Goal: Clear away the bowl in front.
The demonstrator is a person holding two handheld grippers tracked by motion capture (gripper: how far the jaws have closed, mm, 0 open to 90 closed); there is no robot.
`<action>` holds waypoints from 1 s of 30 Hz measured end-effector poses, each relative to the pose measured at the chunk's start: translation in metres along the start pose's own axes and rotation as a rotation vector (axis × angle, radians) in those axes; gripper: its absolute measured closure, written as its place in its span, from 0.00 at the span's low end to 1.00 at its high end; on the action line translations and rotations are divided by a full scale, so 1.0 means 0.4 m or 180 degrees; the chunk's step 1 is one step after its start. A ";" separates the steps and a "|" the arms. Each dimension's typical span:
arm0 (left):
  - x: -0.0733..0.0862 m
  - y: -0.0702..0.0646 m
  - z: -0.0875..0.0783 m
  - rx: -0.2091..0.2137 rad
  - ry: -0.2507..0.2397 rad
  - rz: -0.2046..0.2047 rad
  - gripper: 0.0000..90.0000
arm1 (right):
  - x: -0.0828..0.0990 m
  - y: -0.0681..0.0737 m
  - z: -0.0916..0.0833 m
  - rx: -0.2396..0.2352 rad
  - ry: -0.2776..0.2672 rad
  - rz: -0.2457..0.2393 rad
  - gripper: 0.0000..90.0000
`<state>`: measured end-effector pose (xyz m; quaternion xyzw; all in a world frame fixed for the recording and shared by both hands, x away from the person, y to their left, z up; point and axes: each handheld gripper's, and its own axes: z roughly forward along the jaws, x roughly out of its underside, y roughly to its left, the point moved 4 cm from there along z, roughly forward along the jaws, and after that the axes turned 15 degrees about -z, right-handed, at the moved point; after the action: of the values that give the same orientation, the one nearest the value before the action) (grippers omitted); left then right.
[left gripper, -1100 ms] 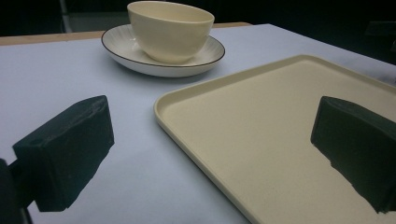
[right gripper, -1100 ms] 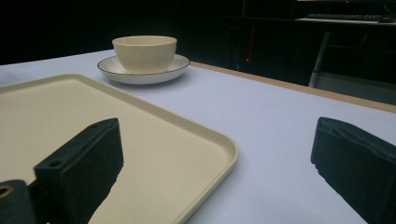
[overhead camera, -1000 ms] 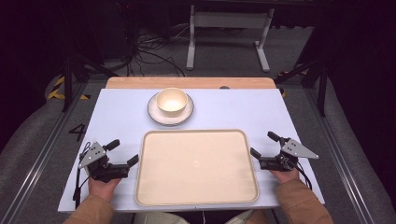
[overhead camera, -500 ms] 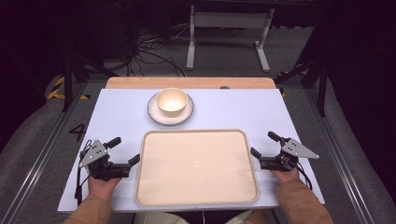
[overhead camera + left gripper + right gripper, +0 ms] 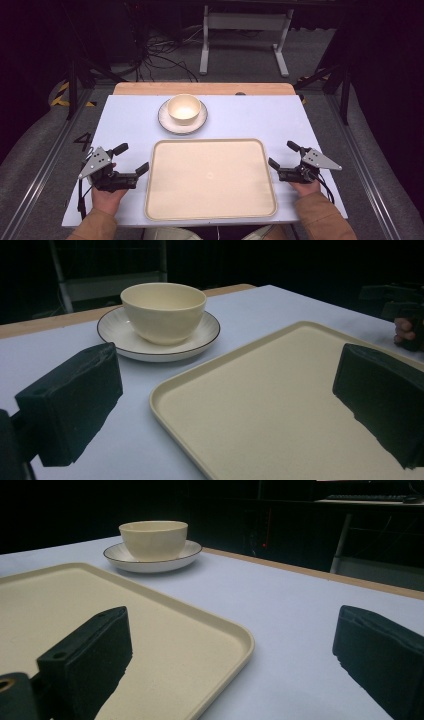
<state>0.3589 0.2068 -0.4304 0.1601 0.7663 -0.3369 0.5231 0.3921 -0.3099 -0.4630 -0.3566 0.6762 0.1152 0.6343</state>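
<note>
Tray sits flat on the bench, near edge, centred between both hands, nothing on it. Cream, rounded corners, low raised rim all round. Looks like rigid moulded plastic or melamine: probably light, stiff, smooth and a bit slick under the jaw pads. Best hold, I'd say, is the rim on the two short sides, one hand-held gripper each, pinching lip top and bottom; a one-sided grab would likely tip it.

Left hand-held gripper rests just off the tray's left edge, jaws spread wide, holding nothing. In the left gripper view one jaw sits over bare bench and the other over the tray surface, so the tray's corner lies between them. Left hand is flat on the bench, forearm coming in from the bottom.

Right hand-held gripper mirrors it just off the right edge, jaws also apart, empty. In the right gripper view the tray's corner runs between the two jaws. Right hand is low on the bench, tan sleeve behind it.

Farther back, apart from the tray: a cream bowl standing upright on a white saucer with a dark rim line. Bowl looks like ceramic, so fragile and heavier; keep clear of it if the tray gets lifted or slid forward.
</note>
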 end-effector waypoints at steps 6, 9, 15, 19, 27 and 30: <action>-0.012 -0.011 0.000 0.0036 0.0006 0.0055 0.00 | 0.000 0.000 0.000 0.0003 -0.0001 0.0003 0.03; -0.016 -0.014 -0.001 0.0065 0.0050 0.0075 0.00 | 0.000 -0.001 0.000 0.0010 0.0002 0.0016 0.03; -0.033 -0.017 -0.002 0.0072 0.0036 0.0055 0.00 | 0.001 -0.001 0.000 0.0016 0.0008 0.0025 0.03; -0.053 -0.013 0.005 0.0089 0.0014 -0.0024 0.00 | 0.001 -0.002 0.000 0.0022 0.0013 0.0045 0.03; -0.087 -0.011 0.043 0.0124 0.0034 0.0040 0.00 | 0.001 -0.003 0.000 0.0019 0.0004 0.0050 0.03; -0.103 -0.002 0.055 0.0153 -0.0003 -0.0025 0.00 | 0.001 -0.003 0.000 0.0016 0.0003 0.0054 0.03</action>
<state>0.3904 0.1957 -0.3977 0.1694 0.7584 -0.3573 0.5181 0.3928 -0.3110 -0.4630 -0.3494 0.6798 0.1188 0.6338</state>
